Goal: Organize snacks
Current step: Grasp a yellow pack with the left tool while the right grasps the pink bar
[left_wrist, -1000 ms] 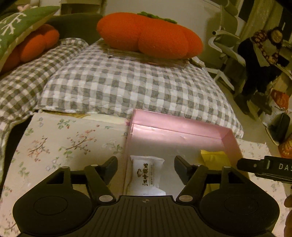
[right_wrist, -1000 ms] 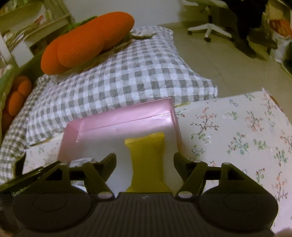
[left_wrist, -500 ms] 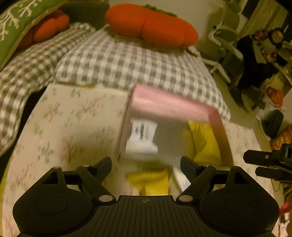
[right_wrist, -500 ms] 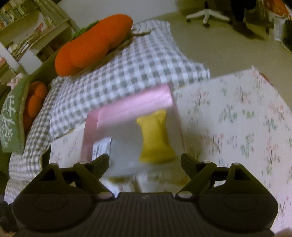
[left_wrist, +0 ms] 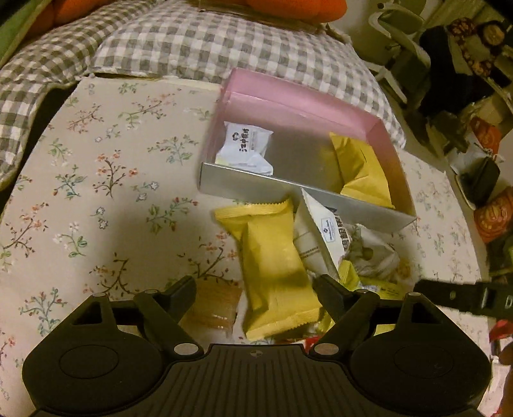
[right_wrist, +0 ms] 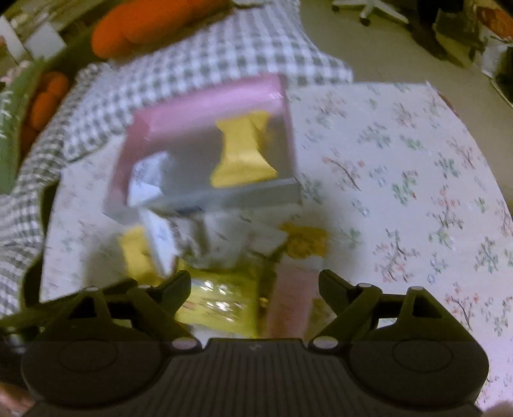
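Note:
A pink box (left_wrist: 307, 96) sits on the floral tablecloth and holds a white snack packet (left_wrist: 245, 144) at its left and a yellow packet (left_wrist: 362, 166) at its right. In front of the box lies a pile of loose snacks: a yellow packet (left_wrist: 272, 266), a white packet (left_wrist: 317, 237) and others. My left gripper (left_wrist: 255, 288) is open and empty, just above the yellow packet. My right gripper (right_wrist: 255, 285) is open and empty over the same pile (right_wrist: 224, 250); its view is blurred. The box (right_wrist: 205, 106) shows there too.
The floral table (left_wrist: 96, 179) borders a grey checked quilt (left_wrist: 208, 41) with orange cushions (right_wrist: 144, 22). An office chair (left_wrist: 400, 29) and bags stand on the floor to the right. A small tan snack (left_wrist: 214, 304) lies by my left finger.
Both grippers have pulled back from the box toward the near side of the table. The pile of loose snacks in front of the box has come into view.

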Tool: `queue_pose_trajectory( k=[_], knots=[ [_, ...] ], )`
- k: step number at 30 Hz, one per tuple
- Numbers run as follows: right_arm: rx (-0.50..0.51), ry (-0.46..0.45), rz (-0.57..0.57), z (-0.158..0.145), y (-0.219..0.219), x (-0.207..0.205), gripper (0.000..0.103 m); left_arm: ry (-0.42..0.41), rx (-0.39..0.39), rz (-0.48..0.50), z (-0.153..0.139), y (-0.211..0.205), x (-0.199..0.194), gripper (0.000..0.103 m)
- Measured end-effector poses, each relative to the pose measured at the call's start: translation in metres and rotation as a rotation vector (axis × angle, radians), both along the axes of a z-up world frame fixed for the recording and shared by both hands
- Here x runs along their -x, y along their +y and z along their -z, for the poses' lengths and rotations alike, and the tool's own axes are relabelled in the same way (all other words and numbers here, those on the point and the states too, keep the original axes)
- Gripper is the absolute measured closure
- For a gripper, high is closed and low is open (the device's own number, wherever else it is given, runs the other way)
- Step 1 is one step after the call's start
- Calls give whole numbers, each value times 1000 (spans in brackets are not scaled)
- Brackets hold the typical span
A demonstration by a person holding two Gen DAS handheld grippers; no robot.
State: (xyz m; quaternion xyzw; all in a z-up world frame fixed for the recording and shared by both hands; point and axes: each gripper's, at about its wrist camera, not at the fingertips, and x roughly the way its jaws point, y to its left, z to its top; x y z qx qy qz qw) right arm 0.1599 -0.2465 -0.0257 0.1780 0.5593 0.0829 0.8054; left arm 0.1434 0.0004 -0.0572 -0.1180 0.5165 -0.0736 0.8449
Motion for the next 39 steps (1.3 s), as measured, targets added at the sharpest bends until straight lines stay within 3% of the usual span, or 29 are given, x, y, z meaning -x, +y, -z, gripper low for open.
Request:
queue_pose_trajectory(
  k=[7, 20, 34, 39],
  knots=[
    [19, 21, -8, 10, -7, 7, 31, 11, -20, 11, 9, -9, -5, 19],
    [54, 70, -36, 24, -1, 6, 34, -20, -67, 52, 16, -24, -7, 19],
    [56, 92, -53, 29, 7, 5, 49, -64, -146, 116, 21, -40, -6, 20],
    [47, 98, -50, 31, 7, 5, 52, -30, -132, 81, 29, -33, -13, 21]
  ],
)
